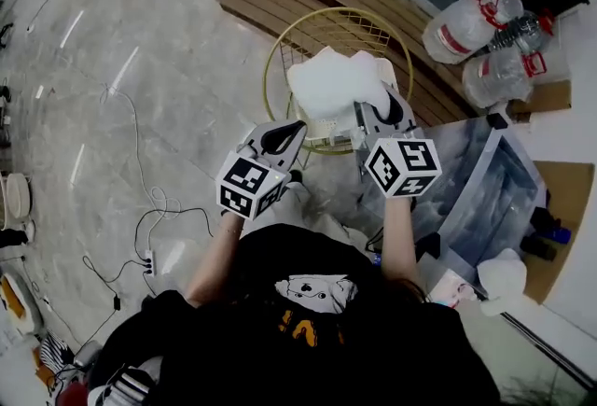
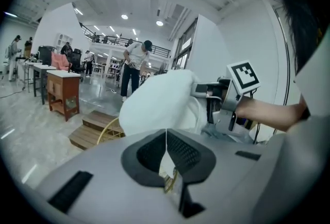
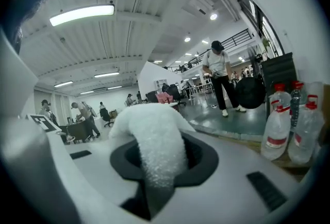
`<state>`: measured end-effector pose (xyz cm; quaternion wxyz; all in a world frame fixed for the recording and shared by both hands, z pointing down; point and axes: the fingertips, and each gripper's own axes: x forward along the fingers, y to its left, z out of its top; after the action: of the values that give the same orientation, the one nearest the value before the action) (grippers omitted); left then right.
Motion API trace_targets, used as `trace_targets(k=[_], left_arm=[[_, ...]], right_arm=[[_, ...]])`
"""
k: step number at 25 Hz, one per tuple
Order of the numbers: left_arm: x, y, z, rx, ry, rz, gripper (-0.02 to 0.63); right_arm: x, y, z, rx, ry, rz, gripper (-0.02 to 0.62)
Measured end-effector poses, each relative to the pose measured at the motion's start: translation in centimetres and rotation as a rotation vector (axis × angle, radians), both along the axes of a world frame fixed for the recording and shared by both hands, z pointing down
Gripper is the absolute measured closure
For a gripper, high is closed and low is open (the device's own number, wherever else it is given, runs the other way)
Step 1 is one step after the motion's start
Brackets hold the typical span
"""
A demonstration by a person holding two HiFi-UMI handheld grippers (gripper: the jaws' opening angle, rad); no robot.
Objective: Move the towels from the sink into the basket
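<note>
While towel [image 1: 328, 82] hangs directly over basket [image 1: 277, 54], pinched in my right hand-held gripper [image 1: 371, 115], jaws clamped on its fold, I lower first, then release inside rim. Left hand-held gripper [image 1: 291, 135], jaws together, empty, sits at basket's near edge; I steer it clear of drop.
</note>
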<state>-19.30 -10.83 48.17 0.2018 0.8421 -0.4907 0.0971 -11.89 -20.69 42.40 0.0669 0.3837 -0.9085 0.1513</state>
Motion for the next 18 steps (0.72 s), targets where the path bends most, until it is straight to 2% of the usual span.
trace_targets(k=[3,9,15,18], left_arm=[[-2.5,-0.8,0.9,-0.021,-0.006,-0.020,0.597],[-5.8,-2.2,2.0,-0.051,-0.022,-0.042,0.597],[-7.1,-3.1,2.9,-0.068,-0.045,-0.031,0.597],[-7.8,-3.1,3.4,-0.081,-0.044,-0.045,0.597]], right_arm=[[-2.8,-1.1,4.2,-0.067,0.049,-0.022,0.511],[-4.9,-2.8,16.5,-0.246,0.224,-0.028,0.511],[-5.0,-2.1,29.4,-0.416,0.474,-0.082,0.509],[-4.6,-0.7,34.3,-0.491,0.569,-0.110,0.505]])
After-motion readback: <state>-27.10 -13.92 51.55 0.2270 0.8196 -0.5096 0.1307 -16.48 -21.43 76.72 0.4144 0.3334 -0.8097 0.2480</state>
